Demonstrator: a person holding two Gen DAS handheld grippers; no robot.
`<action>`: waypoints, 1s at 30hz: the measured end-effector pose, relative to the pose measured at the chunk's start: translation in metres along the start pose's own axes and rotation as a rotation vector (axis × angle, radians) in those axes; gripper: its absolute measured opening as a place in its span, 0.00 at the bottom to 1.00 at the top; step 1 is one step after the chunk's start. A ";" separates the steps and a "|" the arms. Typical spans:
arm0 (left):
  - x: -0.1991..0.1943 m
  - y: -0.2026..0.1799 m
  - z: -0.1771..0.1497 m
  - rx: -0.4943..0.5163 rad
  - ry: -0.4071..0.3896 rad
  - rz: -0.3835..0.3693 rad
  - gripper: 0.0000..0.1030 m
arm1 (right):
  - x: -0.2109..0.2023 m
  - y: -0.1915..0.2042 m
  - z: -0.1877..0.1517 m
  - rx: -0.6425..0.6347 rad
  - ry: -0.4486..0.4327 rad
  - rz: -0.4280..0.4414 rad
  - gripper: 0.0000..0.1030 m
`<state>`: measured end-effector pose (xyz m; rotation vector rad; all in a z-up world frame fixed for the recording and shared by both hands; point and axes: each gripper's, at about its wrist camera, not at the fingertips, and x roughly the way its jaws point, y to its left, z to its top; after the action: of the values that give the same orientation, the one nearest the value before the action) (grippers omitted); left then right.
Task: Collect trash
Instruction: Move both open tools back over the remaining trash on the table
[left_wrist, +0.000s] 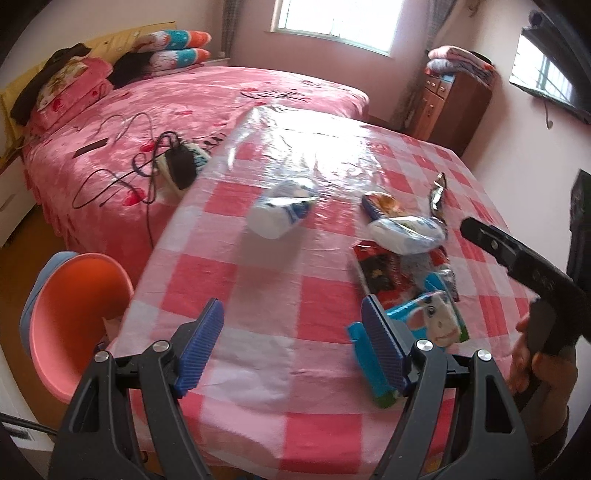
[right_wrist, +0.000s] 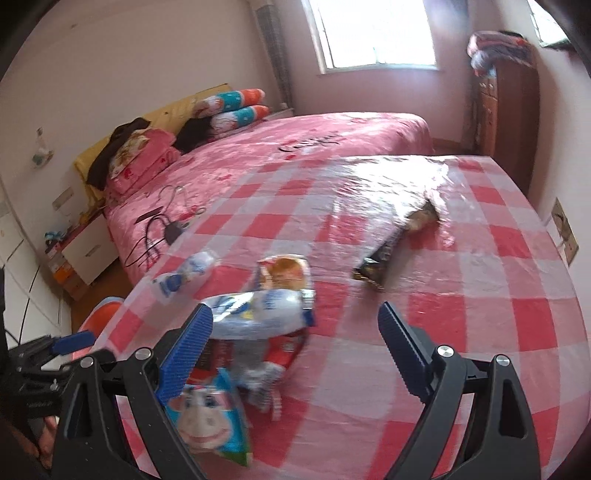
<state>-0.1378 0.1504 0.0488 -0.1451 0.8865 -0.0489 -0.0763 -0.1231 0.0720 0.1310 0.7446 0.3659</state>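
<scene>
Trash lies on a table with a pink checked cloth (left_wrist: 258, 295). A crumpled white and blue wrapper (left_wrist: 280, 212) lies alone mid-table; it also shows in the right wrist view (right_wrist: 184, 275). A heap holds a white and blue bag (left_wrist: 406, 230) (right_wrist: 255, 314), a red wrapper (left_wrist: 384, 273) (right_wrist: 284, 345), a blue cow-print packet (left_wrist: 436, 321) (right_wrist: 207, 417) and a bread wrapper (right_wrist: 286, 273). A dark wrapper (right_wrist: 384, 258) (left_wrist: 437, 194) lies apart. My left gripper (left_wrist: 291, 347) is open and empty, left of the heap. My right gripper (right_wrist: 295, 354) is open and empty over the heap.
A clear plastic sheet (left_wrist: 295, 136) covers the table's far part. A pink bed (left_wrist: 184, 103) with a charger and cables (left_wrist: 177, 162) stands behind. An orange chair (left_wrist: 74, 314) is at the table's left. A wooden cabinet (left_wrist: 454, 99) stands far right.
</scene>
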 end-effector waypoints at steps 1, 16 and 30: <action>0.001 -0.004 0.000 0.008 0.003 -0.006 0.75 | 0.000 -0.005 0.001 0.012 0.001 -0.001 0.87; 0.023 -0.075 0.022 0.167 0.073 -0.167 0.75 | 0.014 -0.085 0.016 0.206 0.038 -0.012 0.87; 0.069 -0.084 0.071 0.241 0.107 -0.333 0.75 | 0.069 -0.103 0.049 0.258 0.174 0.035 0.87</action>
<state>-0.0377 0.0676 0.0521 -0.0638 0.9489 -0.4763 0.0322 -0.1928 0.0386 0.3588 0.9613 0.3164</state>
